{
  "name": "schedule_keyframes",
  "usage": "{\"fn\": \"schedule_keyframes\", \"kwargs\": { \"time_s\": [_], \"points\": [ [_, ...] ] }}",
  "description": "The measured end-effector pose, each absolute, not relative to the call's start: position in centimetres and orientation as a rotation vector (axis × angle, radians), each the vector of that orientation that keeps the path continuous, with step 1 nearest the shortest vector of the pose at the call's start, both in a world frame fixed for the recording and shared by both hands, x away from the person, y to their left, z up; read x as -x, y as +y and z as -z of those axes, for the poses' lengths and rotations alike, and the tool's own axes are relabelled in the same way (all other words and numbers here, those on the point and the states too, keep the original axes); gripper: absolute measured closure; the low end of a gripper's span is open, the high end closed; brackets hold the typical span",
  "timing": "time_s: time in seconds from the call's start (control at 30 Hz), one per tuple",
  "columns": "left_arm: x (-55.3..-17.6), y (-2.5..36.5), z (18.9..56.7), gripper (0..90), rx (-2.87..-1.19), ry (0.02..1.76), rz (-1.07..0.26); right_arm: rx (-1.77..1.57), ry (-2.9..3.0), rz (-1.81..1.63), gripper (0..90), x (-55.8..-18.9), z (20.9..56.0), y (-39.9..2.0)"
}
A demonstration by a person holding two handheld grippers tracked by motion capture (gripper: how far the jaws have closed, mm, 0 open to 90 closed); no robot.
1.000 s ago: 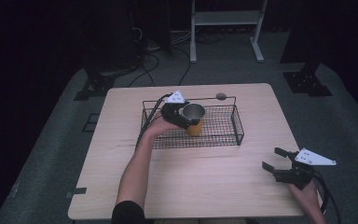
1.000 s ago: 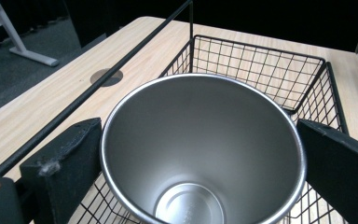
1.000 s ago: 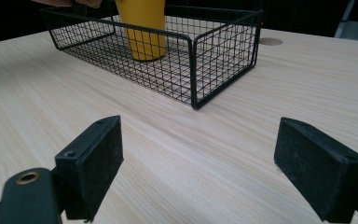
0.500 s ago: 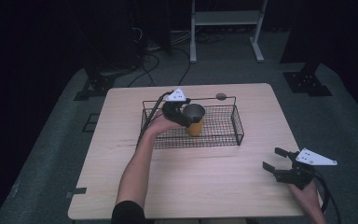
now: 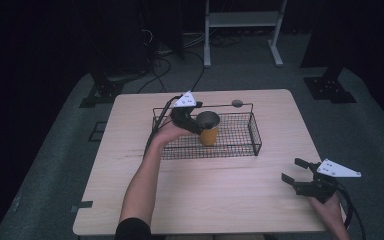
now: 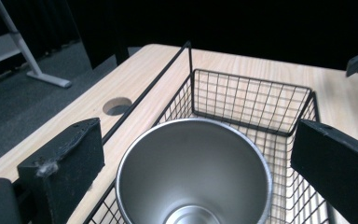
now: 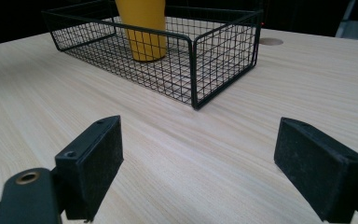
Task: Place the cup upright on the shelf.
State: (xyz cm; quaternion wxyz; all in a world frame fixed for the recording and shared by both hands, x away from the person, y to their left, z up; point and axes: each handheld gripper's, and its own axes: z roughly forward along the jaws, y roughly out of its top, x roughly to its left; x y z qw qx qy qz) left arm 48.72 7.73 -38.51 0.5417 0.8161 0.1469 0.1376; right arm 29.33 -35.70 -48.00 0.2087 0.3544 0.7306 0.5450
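A yellow cup [image 5: 209, 132] with a steel inside [image 6: 193, 172] stands upright in a black wire basket [image 5: 252, 135] at the back middle of the wooden table [image 5: 205, 200]. My left gripper [image 5: 201, 124] reaches over the basket's left part. It is open, one jaw on each side of the cup's rim with a gap at both sides [image 6: 196, 140]. My right gripper [image 5: 293, 170] is open near the table's front right corner, low over bare wood [image 7: 198, 140]. It faces the basket [image 7: 193, 70] and the cup [image 7: 142, 28].
A round hole [image 5: 237, 103] is cut in the tabletop just behind the basket. Beyond the table the floor is dark, with cables, stand bases and a white-legged frame [image 5: 240, 30]. Bare wood lies between the basket and the front edge.
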Motion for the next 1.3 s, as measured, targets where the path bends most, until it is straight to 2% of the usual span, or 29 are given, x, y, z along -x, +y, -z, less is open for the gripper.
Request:
{"fn": "schedule_keyframes", "kwargs": {
  "time_s": [1.3],
  "points": [
    [-44.3,10.0,37.5,2.0,-1.853,0.305,-0.367,-0.991,2.03,-1.52,14.4,-29.3,48.0,-35.7]
  ]
}}
